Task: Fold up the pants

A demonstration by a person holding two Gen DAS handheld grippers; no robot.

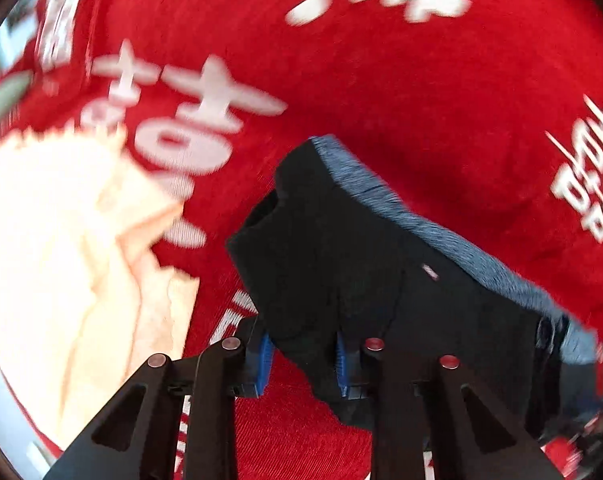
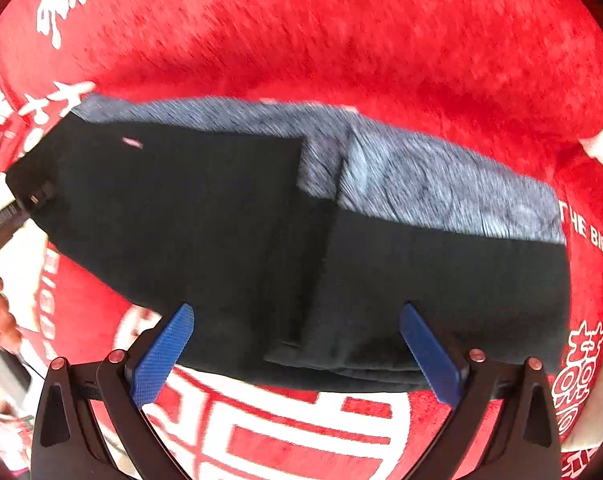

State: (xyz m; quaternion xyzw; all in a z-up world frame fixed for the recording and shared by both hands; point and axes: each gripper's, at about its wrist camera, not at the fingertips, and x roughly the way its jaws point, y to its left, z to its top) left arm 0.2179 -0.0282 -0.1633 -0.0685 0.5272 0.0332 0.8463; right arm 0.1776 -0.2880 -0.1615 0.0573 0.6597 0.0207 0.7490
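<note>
Left wrist view: left gripper [image 1: 303, 364] pointed steeply down at a red cloth [image 1: 381, 92] printed with white characters. Its blue pads [image 1: 264, 356] stood fairly close together, with a corner of the black pants [image 1: 341, 248] between them; the fabric reached the right pad, but whether both pads pressed on it could not be told through the blur. The pants ran from that corner up and to the right, a grey-blue band [image 1: 441, 236] along their far edge. A pale cream cloth [image 1: 69, 248] lay on the red cloth to the left, apart from the pants.

Right wrist view: right gripper [image 2: 297, 352] pointed down over the pants [image 2: 205, 216], its jaws spread wide, blue pads [image 2: 163, 354] on either side of the near edge and holding nothing. The pants lay folded in a long bundle across the red cloth [image 2: 381, 56], black layers in front, grey-blue band [image 2: 441, 184] behind. At the left edge, part of the other gripper met the far corner of the pants, with a hand [image 2: 5, 324] below it, blurred
</note>
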